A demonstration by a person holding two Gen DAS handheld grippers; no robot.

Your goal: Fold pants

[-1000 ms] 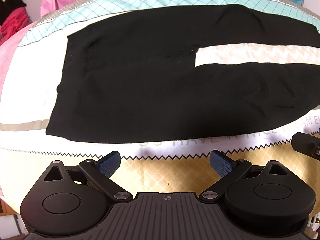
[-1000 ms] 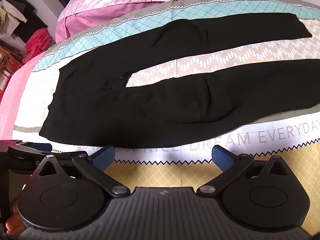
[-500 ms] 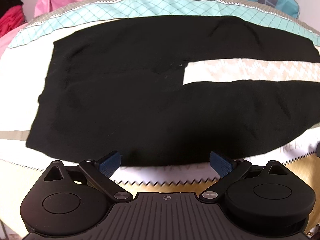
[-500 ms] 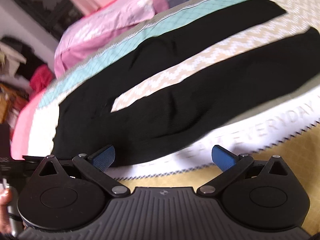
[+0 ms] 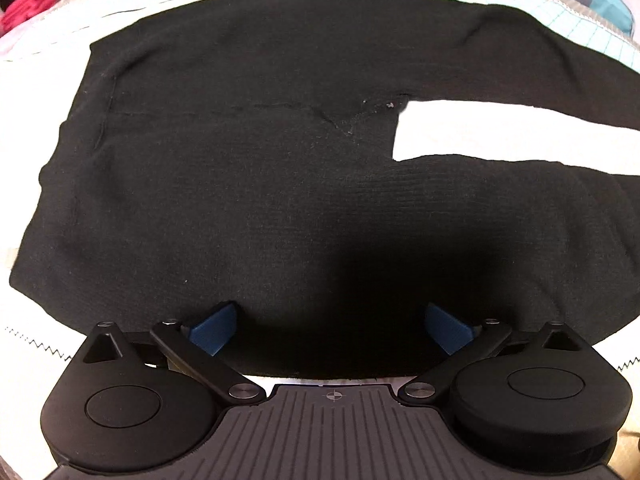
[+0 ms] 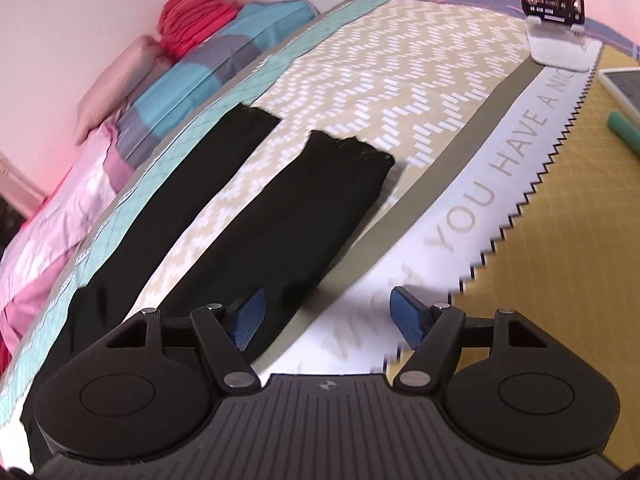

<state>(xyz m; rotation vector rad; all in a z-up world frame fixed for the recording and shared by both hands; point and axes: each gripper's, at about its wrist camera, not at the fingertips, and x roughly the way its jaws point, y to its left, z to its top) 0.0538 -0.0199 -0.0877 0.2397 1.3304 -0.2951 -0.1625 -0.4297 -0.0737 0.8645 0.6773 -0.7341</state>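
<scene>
Pants [image 5: 280,184] flat under spread left gripper [image 5: 328,326]; right gripper [image 6: 326,312] closing, empty, beside leg.

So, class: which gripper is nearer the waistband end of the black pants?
Left. The left gripper hangs over the pants by the waistband end, jaws open. The right gripper, jaws open, is down by the leg cuffs.

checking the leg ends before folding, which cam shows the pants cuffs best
The right wrist view: both cuffs of the black pants lie in full sight on the bedspread, the legs apart. The left wrist view shows only the waist and crotch; the legs run off frame.
</scene>
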